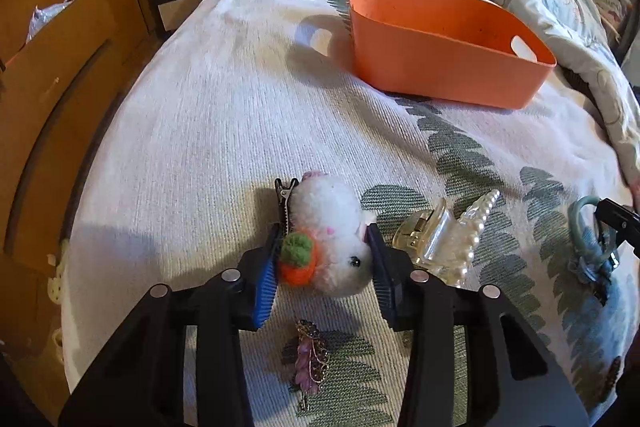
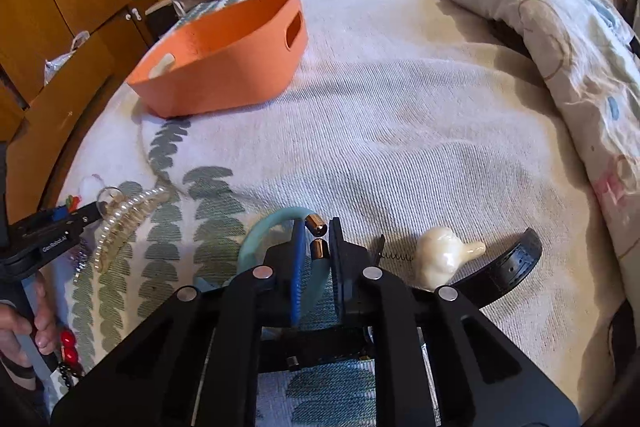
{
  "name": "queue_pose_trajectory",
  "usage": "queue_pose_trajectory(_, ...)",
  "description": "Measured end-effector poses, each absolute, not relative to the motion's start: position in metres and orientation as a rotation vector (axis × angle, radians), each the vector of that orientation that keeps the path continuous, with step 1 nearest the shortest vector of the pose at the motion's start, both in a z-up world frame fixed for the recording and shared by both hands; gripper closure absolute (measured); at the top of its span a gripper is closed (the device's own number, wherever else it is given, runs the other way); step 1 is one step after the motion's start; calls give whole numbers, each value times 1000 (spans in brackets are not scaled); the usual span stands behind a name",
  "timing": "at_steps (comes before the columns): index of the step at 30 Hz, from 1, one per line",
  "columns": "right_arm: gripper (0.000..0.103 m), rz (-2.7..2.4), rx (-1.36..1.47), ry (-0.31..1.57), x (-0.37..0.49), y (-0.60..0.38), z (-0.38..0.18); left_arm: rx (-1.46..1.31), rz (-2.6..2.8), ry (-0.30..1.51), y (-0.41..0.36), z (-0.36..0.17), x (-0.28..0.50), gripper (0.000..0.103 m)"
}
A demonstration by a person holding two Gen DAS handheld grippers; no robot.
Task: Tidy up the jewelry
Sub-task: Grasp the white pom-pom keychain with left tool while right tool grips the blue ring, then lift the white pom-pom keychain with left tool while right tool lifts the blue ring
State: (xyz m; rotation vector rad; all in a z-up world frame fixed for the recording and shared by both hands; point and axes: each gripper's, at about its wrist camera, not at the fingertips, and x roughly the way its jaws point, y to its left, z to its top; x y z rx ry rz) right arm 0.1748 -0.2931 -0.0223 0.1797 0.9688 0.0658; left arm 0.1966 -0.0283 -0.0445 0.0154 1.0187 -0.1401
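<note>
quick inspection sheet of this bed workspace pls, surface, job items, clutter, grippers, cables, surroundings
Surface: white woven bedspread with green leaf print, lying fairly flat.
Job's things: orange plastic bin with handle slots, inside not visible; white plush bunny hair clip with felt carrot; clear claw clip edged with pearls; teal hair tie with gold ends; purple and gold filigree brooch; cream glossy clip; black strap with holes; red beads.
Clutter: rumpled floral duvet.
Grippers: left gripper shut on the bunny clip; right gripper shut on the hair tie.
Cables: nothing seen.
Surroundings: orange-brown wooden wardrobe.
</note>
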Motion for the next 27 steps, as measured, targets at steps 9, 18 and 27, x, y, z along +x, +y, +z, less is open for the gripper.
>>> queue_pose_trajectory(9,94,91,203,913,166,-293,7,-19,-145,976,-23,-24,190,63)
queue_pose_trajectory(18,96,120,194,857,144,-285,46,-25,-127,918,-20,2,177,63)
queue_pose_trajectory(27,90,124,214,901,147,-293,37,-36,-133,892,-21,19,167,63)
